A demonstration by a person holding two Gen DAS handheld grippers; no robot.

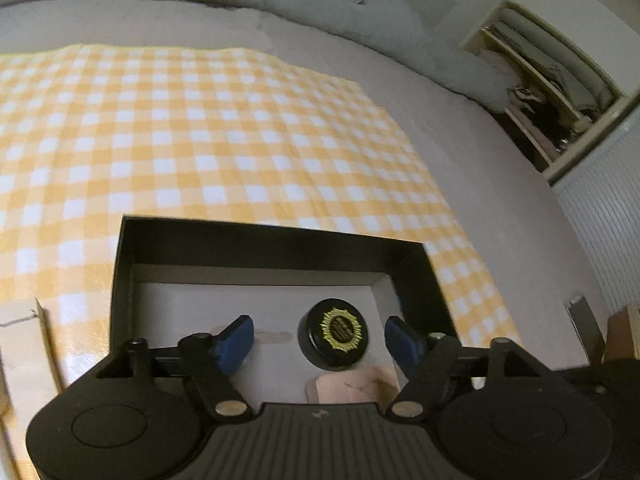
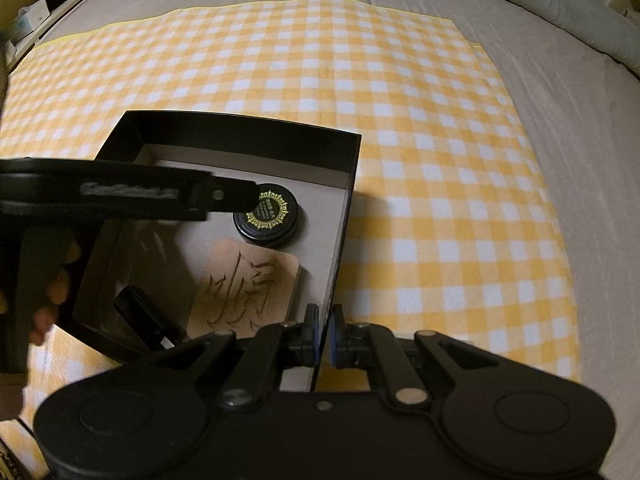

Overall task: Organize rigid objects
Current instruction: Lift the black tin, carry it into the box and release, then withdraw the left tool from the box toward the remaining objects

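An open black box (image 1: 272,236) with a pale floor lies on the checked cloth. Inside it rests a round black tin (image 1: 334,334) with a gold emblem, and nearer to me a wooden plaque (image 1: 352,388). My left gripper (image 1: 320,332) hangs open over the box, its blue pads either side of the tin and clear of it. In the right wrist view the box (image 2: 240,124) holds the tin (image 2: 272,214), the plaque with brushed characters (image 2: 248,284) and a slim black item (image 2: 140,312). My right gripper (image 2: 325,320) is shut on the box's right wall. The left gripper (image 2: 236,196) reaches in from the left.
The yellow-and-white checked cloth (image 2: 400,120) covers a grey bed sheet (image 2: 580,160). A pale wooden block (image 1: 20,352) sits left of the box. A hand (image 2: 52,280) holds the left tool. An open shelf unit (image 1: 552,92) stands at the far right, and a duvet (image 1: 460,72) lies behind.
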